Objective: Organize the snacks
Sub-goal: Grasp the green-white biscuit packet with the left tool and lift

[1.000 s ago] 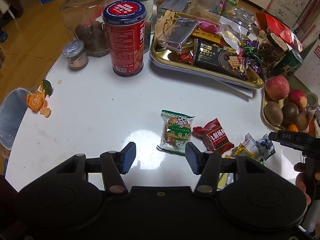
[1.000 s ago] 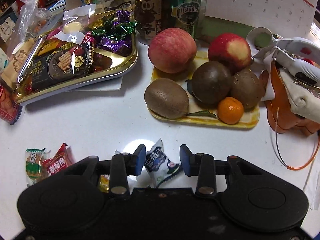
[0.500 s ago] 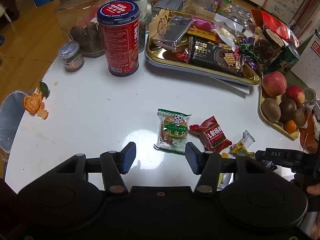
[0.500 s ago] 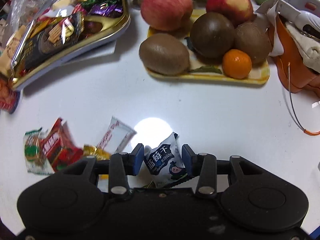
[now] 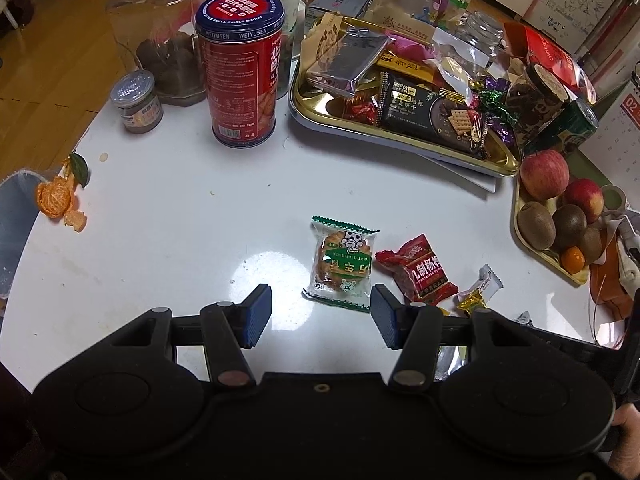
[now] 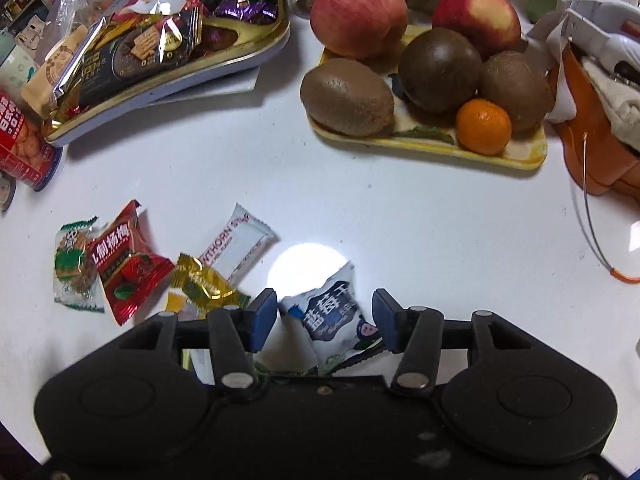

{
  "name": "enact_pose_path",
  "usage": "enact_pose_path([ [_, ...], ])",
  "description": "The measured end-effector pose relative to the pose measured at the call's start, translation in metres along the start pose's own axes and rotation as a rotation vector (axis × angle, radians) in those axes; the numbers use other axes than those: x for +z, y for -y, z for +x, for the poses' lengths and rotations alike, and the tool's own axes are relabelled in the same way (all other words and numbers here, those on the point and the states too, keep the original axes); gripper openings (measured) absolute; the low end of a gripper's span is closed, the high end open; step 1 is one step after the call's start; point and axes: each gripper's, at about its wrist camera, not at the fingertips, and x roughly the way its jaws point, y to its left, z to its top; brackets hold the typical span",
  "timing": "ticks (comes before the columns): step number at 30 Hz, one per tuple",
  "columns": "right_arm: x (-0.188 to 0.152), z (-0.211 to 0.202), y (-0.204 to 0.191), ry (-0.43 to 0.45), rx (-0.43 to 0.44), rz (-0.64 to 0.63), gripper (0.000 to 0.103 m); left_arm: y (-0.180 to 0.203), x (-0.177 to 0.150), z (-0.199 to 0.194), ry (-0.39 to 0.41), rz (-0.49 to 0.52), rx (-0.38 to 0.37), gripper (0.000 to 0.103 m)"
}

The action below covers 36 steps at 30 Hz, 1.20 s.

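Right gripper [image 6: 325, 316] jaws just opened wide, blueberry packet [image 6: 335, 316] lying loose between them, long axis running near-to-far; left gripper [image 5: 321, 316] hangs open, empty.

White table [image 5: 168, 216] throughout. At 12 o'clock, a gold tray [image 5: 320, 108] of purple, green and black wrappers; at 11, a red tin [image 5: 242, 72] with a navy lid band. At centre, a green-and-white biscuit packet [image 5: 342, 266], a red plum packet [image 5: 418, 270]. Blue-and-white packet [image 6: 334, 314] at 6; yellow fruit plate [image 6: 432, 146] at 1.
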Motion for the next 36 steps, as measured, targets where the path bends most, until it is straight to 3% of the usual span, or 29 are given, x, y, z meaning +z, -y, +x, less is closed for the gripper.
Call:
enact_pose_path([
  [4,-0.013,0.002,-0.003,0.018,0.006,-0.022,0.055,-0.002,0.002,0.001,0.005,0.001,0.011,0.060],
  [6,-0.019,0.000,-0.004,0.022,-0.002,-0.027,0.044,-0.003,0.004,0.002,0.012,-0.002,0.013,0.060],
  [7,-0.022,0.000,-0.004,0.018,-0.017,-0.027,0.034,-0.003,0.004,0.002,0.014,-0.002,0.015,0.060],
  [12,-0.034,-0.023,0.011,0.016,0.044,0.090,0.033,0.004,0.004,0.010,0.017,0.021,0.034,0.060],
  [17,-0.044,-0.072,0.022,0.046,0.140,0.194,0.033,0.019,0.001,0.020,0.000,0.046,-0.009,0.060],
  [25,-0.087,-0.128,0.032,0.039,0.258,0.344,0.033,0.047,-0.006,0.036,0.016,0.111,-0.023,0.060],
  [28,-0.096,-0.126,0.033,0.028,0.237,0.344,0.033,0.053,-0.006,0.045,0.042,0.139,0.006,0.060],
  [33,-0.098,-0.118,0.041,0.030,0.109,0.335,0.033,0.048,-0.002,0.065,0.032,0.103,0.039,0.060],
  [36,-0.101,-0.114,0.050,0.004,0.134,0.382,0.033,0.045,0.003,0.078,0.027,0.079,0.050,0.060],
])
